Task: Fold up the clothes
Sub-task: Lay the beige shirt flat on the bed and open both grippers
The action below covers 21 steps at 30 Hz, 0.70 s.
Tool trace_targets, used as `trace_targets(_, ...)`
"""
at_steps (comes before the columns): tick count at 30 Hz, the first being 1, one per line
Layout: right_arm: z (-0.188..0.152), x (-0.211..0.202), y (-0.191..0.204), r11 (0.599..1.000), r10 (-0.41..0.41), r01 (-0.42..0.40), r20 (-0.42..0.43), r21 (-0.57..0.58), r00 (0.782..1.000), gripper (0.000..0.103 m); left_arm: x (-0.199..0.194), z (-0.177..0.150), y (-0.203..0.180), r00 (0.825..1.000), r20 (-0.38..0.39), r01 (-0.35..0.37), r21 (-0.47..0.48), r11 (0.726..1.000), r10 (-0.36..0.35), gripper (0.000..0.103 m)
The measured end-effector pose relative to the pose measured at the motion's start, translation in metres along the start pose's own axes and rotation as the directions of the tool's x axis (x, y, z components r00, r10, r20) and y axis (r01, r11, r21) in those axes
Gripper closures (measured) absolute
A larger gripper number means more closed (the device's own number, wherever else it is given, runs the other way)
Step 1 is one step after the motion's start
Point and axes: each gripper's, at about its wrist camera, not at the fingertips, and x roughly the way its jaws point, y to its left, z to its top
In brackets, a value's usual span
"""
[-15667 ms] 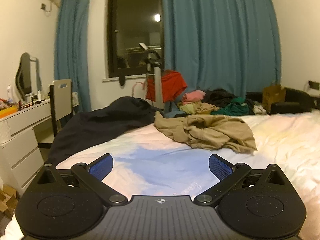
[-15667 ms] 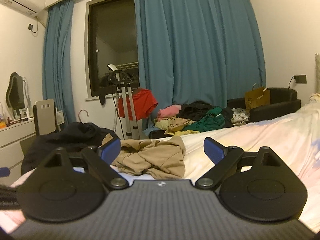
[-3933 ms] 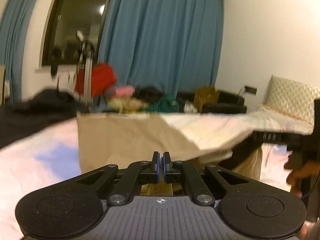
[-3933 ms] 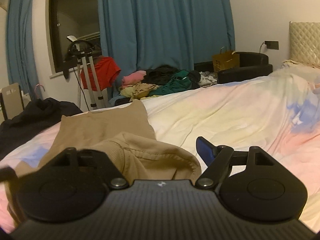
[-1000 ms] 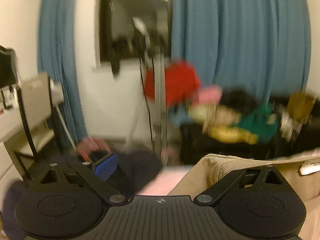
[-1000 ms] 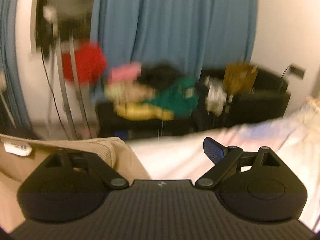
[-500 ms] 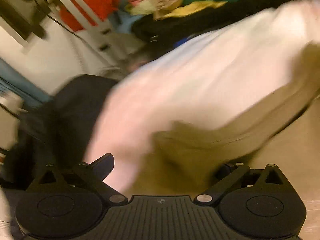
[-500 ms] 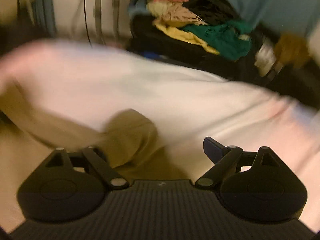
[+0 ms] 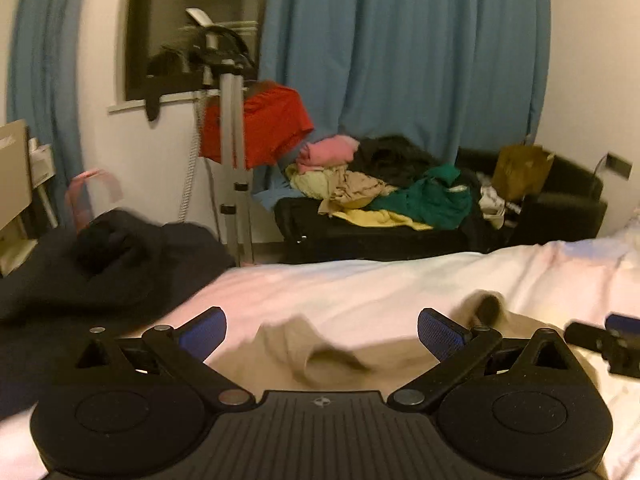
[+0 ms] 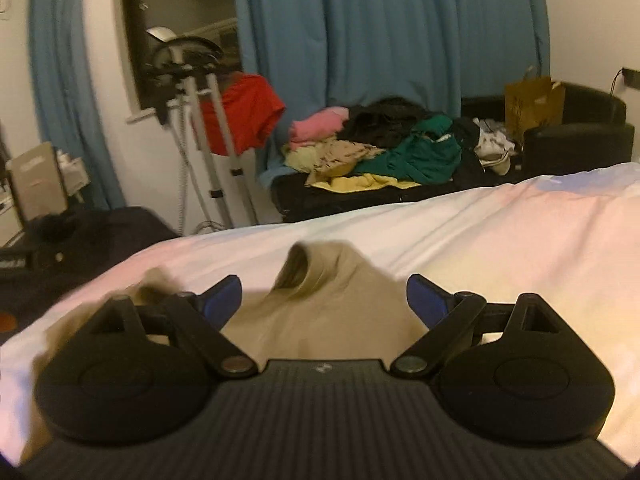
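Tan garment (image 10: 320, 320) lying rumpled on the bed (image 10: 500, 232), near the edge that faces the sofa (image 10: 580, 136). Left gripper (image 9: 320, 330) and right gripper (image 10: 324, 296) hover just above it, jaws wide apart and empty. Judged next: flatten the raised sleeve toward the sofa, then pinch matching corners, so the fold lands square.

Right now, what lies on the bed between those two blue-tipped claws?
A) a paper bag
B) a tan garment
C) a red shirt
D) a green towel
B: the tan garment lies loose on the bed in front of the open right gripper, and the left gripper is open over it too; neither one pinches it.
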Motion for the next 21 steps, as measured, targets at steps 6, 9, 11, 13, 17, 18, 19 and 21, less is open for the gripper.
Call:
trace_targets(6,-0.049,-0.108,0.027,0.999,-0.008,0.011,0.059,-0.042,0.998,0.012,-0.132,-0.074,0.008,0.993,0.076,-0.086,-0.022,0.996,0.087,0.000)
trace_targets(9,-0.072,-0.152,0.032,1.000,0.016,-0.016,0.087,0.004,0.996,0.012,-0.183,-0.116,0.014,0.988,0.099,-0.109,-0.071,0.992,0.115,0.000)
trace_targets(11,-0.081,-0.171,0.036,1.000,0.021,-0.023,0.074,0.022,0.997,0.012,-0.204,-0.138,0.017,0.991,0.090,-0.085,-0.100,0.991,0.094,0.000)
trace_targets(13,-0.093,-0.191,0.041,0.999,0.021,-0.023,0.067,0.032,0.998,0.012,-0.216,-0.156,0.015,0.994,0.062,-0.082,-0.101,0.991,0.088,0.000)
trace_targets(17,-0.113,-0.206,0.047,0.998,0.051,-0.054,0.078,0.037,0.996,0.012,-0.235,-0.160,0.011,0.994,0.044,-0.094,-0.095,0.991,0.099,0.000)
trace_targets(18,-0.117,-0.205,0.047,0.998,0.058,-0.060,0.080,0.031,0.995,0.012,-0.237,-0.159,0.012,0.994,0.044,-0.096,-0.104,0.990,0.101,0.000)
trace_targets(19,-0.119,-0.204,0.048,0.998,0.059,-0.061,0.084,0.025,0.995,0.012,-0.239,-0.158,0.013,0.994,0.042,-0.097,-0.116,0.988,0.102,0.000)
trace_targets(21,-0.123,-0.202,0.049,0.998,0.061,-0.063,0.094,0.015,0.994,0.012,-0.244,-0.163,0.017,0.996,0.038,-0.078,-0.143,0.987,0.084,0.000)
